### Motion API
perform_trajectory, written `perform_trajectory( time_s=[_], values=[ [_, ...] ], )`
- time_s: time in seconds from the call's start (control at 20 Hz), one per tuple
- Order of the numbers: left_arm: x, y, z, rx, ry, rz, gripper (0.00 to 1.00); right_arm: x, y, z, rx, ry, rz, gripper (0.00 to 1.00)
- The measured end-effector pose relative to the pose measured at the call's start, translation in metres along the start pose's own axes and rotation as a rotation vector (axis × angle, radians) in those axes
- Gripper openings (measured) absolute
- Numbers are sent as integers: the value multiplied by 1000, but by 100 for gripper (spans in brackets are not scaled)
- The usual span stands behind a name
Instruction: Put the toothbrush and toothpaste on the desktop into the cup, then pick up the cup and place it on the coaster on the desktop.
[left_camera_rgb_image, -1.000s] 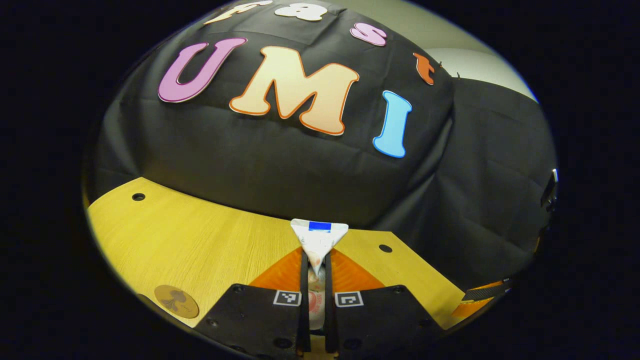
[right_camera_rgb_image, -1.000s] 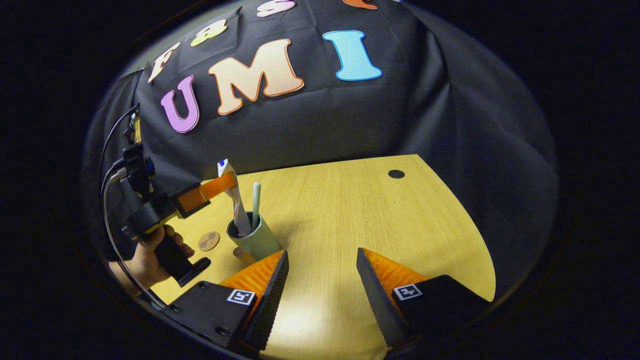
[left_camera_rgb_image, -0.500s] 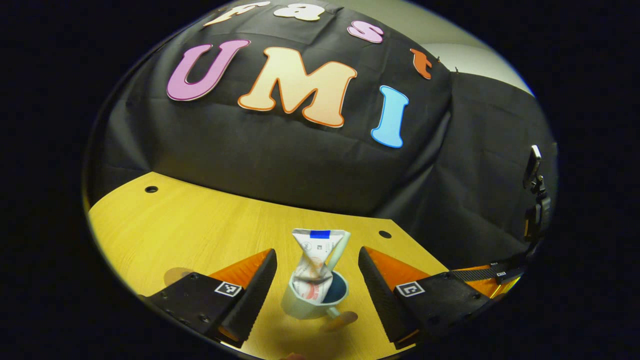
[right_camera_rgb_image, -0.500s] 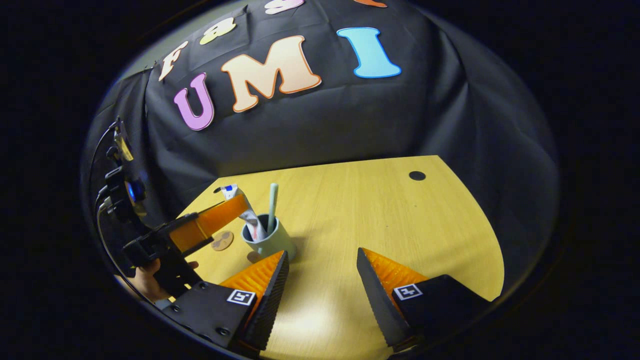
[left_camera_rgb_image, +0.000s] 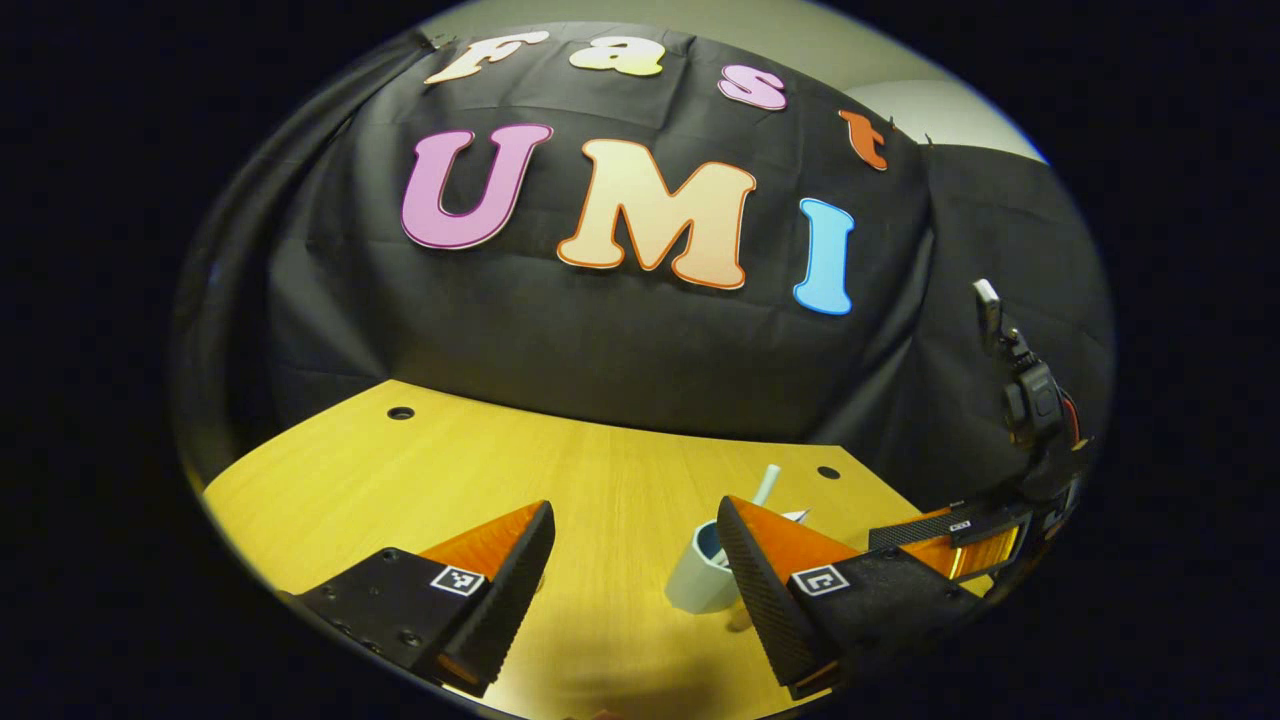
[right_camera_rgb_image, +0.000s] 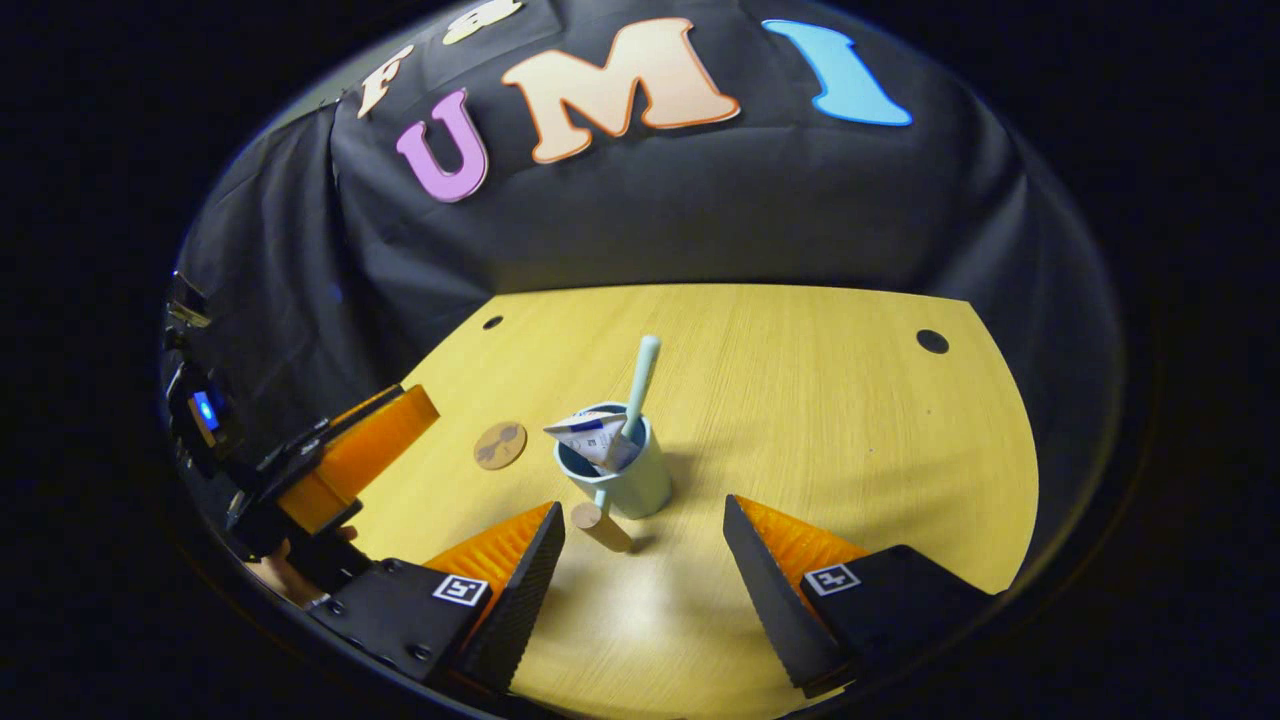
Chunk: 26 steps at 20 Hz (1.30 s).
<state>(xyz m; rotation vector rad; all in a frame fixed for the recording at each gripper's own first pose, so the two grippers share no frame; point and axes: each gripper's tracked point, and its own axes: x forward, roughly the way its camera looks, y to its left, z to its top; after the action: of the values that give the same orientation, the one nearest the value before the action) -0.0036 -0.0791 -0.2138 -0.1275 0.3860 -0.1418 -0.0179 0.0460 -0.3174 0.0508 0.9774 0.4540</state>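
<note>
Desk (right_camera_rgb_image: 820, 420): cup (right_camera_rgb_image: 625, 480) stands upright, now holding both toothpaste (right_camera_rgb_image: 590, 437) and toothbrush (right_camera_rgb_image: 640, 375); loading done, lift to coaster (right_camera_rgb_image: 499, 444) remains. Left gripper (left_camera_rgb_image: 635, 560) has released the tube, backed off left, jaws apart. Right gripper (right_camera_rgb_image: 645, 560) is spread, empty, facing the cup's wooden handle (right_camera_rgb_image: 600, 525).

Pale blue cup (right_camera_rgb_image: 625, 480), yellow wood-grain desktop (right_camera_rgb_image: 800, 400)
</note>
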Motion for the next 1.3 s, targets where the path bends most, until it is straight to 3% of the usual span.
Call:
perform_trajectory(
  time_s=[0.05,0.15,0.25,0.4,0.45,0.5,0.6,0.8,0.85,0.9,1.15,1.3],
  values=[
    [-6,9,4,10,-9,8,95,7,4,1,-18,26,-3,94],
    [-15,26,5,20,-1,19,95,21,8,-4,-49,90,-33,98],
    [-24,40,4,34,-1,29,95,35,8,-8,-69,154,-75,94],
    [-35,63,8,59,-11,51,95,50,14,-20,-61,255,-102,98],
    [-40,70,9,62,-15,58,95,55,16,-25,-53,294,-105,94],
    [-43,77,9,65,-18,66,95,59,17,-29,-47,325,-110,98],
    [-49,89,11,73,-21,80,95,65,18,-28,-47,366,-116,94],
    [-61,111,9,77,-14,98,95,82,19,-29,-51,432,-135,98],
    [-62,116,8,75,-11,103,95,86,18,-32,-53,454,-139,94],
    [-64,121,7,72,-12,109,95,89,18,-34,-57,472,-141,99],
    [-71,145,3,69,-5,141,95,97,20,-47,-73,557,-134,98],
    [-74,158,-3,49,6,163,95,100,19,-49,-92,590,-139,89]
  ],
)
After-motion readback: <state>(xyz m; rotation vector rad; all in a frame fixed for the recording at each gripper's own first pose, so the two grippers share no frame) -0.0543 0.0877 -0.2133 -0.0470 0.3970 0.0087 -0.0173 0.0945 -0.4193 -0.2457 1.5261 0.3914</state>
